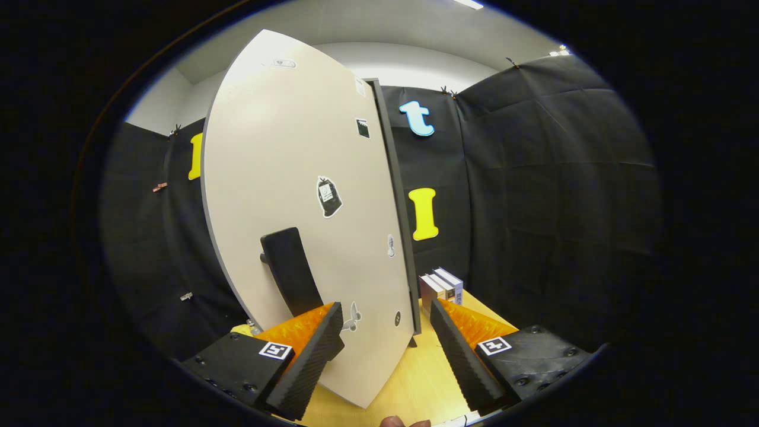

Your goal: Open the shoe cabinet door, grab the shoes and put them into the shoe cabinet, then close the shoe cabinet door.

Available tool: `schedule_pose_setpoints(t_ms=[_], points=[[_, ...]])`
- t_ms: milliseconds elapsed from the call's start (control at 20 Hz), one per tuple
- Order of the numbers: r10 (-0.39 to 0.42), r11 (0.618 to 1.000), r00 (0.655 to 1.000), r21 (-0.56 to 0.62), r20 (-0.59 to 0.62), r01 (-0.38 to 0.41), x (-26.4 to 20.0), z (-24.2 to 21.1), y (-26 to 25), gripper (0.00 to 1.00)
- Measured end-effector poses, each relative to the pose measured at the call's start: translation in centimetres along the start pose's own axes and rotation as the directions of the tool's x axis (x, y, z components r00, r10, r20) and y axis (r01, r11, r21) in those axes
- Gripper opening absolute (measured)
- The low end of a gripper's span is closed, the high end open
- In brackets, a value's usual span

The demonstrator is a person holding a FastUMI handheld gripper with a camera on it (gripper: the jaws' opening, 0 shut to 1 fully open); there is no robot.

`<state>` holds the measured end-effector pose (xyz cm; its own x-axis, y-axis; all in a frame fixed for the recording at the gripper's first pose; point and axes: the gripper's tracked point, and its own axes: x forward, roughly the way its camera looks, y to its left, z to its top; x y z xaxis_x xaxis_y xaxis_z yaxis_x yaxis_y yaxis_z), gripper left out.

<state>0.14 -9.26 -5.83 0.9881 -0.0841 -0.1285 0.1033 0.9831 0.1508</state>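
Beige laminate marks the shoe cabinet door (296, 196), which stands just ahead of the gripper (385, 332); its fingers are spread apart, holding nothing, with the door's lower edge between them. A dark handle (290, 270) sits low on the door, beyond the left finger. Judging by that, hooking the handle squarely and swinging smoothly along the hinge arc would serve best. Stickers (329, 197) dot the door, their writing too small to read. Books (442, 284) stand right of the door on the wooden table (409, 385).
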Motion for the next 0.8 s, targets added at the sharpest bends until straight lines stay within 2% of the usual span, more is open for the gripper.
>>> schedule_pose_setpoints(t_ms=[400, 800], points=[[0.140, 0.990, 0.990, -0.024, -0.027, -0.141, 1.5, -1.7, 8.8, 0.98], [0.167, 0.985, 0.986, -0.039, -0.006, -0.167, 1.4, -1.1, 10.7, 0.98]])
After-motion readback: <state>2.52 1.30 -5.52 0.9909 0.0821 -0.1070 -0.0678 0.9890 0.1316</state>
